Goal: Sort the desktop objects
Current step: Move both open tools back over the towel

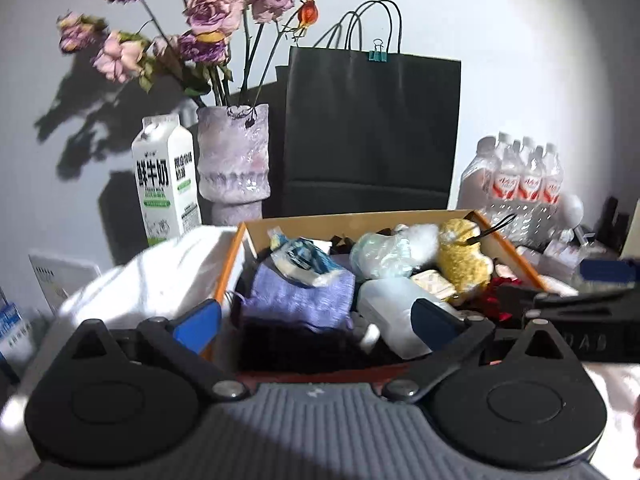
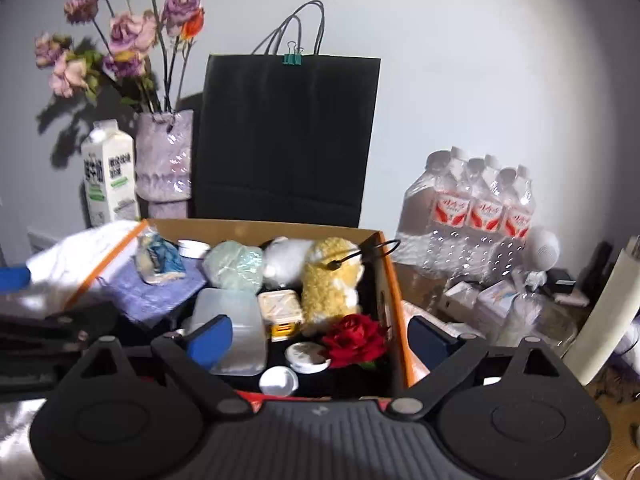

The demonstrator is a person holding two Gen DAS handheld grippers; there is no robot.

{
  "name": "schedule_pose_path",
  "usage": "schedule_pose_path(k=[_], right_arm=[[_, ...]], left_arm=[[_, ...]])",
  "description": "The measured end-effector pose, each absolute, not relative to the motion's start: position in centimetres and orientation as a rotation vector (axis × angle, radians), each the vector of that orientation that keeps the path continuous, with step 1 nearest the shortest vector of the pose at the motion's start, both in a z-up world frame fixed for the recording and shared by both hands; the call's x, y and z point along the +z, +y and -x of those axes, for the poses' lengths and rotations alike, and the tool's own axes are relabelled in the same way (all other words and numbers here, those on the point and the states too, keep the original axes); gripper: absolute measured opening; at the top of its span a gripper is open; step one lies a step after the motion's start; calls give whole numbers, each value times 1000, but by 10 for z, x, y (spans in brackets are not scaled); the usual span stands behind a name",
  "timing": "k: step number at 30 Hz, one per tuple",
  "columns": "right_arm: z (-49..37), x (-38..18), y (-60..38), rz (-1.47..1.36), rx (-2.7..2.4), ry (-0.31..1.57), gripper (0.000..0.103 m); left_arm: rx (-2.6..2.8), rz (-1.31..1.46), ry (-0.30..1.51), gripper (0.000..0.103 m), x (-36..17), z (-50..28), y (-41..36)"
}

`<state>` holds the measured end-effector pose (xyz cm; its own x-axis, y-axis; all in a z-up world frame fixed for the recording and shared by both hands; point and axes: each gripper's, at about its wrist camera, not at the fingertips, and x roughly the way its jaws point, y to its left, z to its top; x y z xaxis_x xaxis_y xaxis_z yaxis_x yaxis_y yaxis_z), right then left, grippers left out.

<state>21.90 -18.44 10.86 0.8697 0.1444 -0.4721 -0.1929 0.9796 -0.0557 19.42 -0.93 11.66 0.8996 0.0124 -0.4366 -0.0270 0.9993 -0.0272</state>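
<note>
A pale wall backs the table, where a black paper bag (image 2: 286, 136), a vase (image 1: 234, 156) of dried roses and a milk carton (image 1: 166, 184) stand behind an open cardboard box (image 2: 394, 296). The box holds a yellow plush toy (image 2: 332, 280), a red rose (image 2: 354, 340) and a purple cloth (image 1: 300, 296). Left gripper (image 1: 316, 322) and right gripper (image 2: 320, 338) hover at the box's near edge, jaws apart and empty.

Ahead of the fingers: one cardboard box (image 2: 390, 288), one black paper bag (image 2: 288, 136), one milk carton (image 2: 108, 176), one vase (image 2: 164, 156), one shrink-wrapped pack of water bottles (image 2: 472, 216) (bottle count unclear). Inside the box: one yellow plush toy (image 2: 332, 284), one red rose (image 2: 354, 340), two round white lids (image 2: 306, 356).
</note>
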Motion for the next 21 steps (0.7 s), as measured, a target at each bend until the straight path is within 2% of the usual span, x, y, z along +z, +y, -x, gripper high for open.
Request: schedule_pose_path(k=[5, 9, 12, 17, 21], right_arm=[[-190, 108, -196, 145, 270, 457, 95], [-149, 104, -216, 91, 310, 530, 96], [-100, 102, -231, 49, 317, 545, 96], [-12, 91, -245, 45, 347, 467, 102], [37, 80, -250, -1, 294, 400, 102]], left_arm=[[1, 114, 483, 103, 116, -169, 1], [58, -28, 539, 103, 121, -125, -4], [6, -8, 474, 103, 126, -67, 4], [-80, 73, 416, 103, 121, 16, 14], [-62, 147, 432, 103, 97, 52, 14]])
